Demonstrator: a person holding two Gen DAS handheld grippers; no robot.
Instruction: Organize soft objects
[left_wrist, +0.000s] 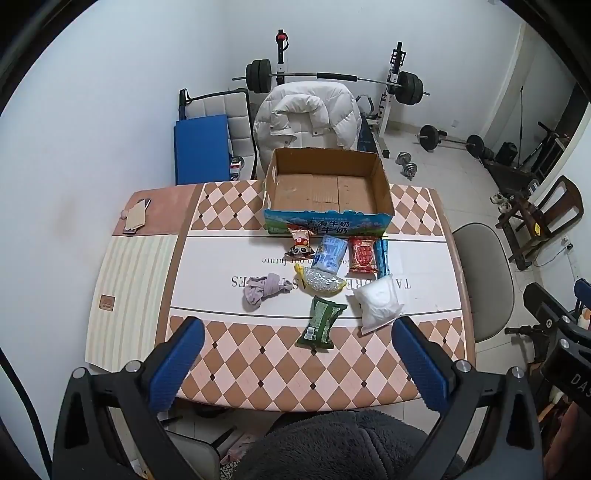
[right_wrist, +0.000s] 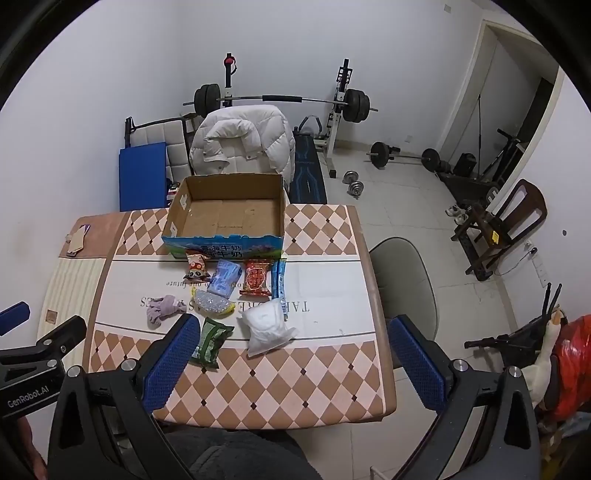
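Both tools hang wide open, empty; the green packet (right_wrist: 210, 341) lies just past the right tool (right_wrist: 291, 363), by its left finger, long axis probably running away toward the box (right_wrist: 225, 236)

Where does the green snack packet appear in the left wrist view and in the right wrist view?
Left wrist view: the green snack packet lies low of centre on the table, between the two open blue fingers.
Right wrist view: the packet sits left of centre, just beside the gripper's left fingertip.
Shared landmark: the white pouch lies immediately right of it in both views.
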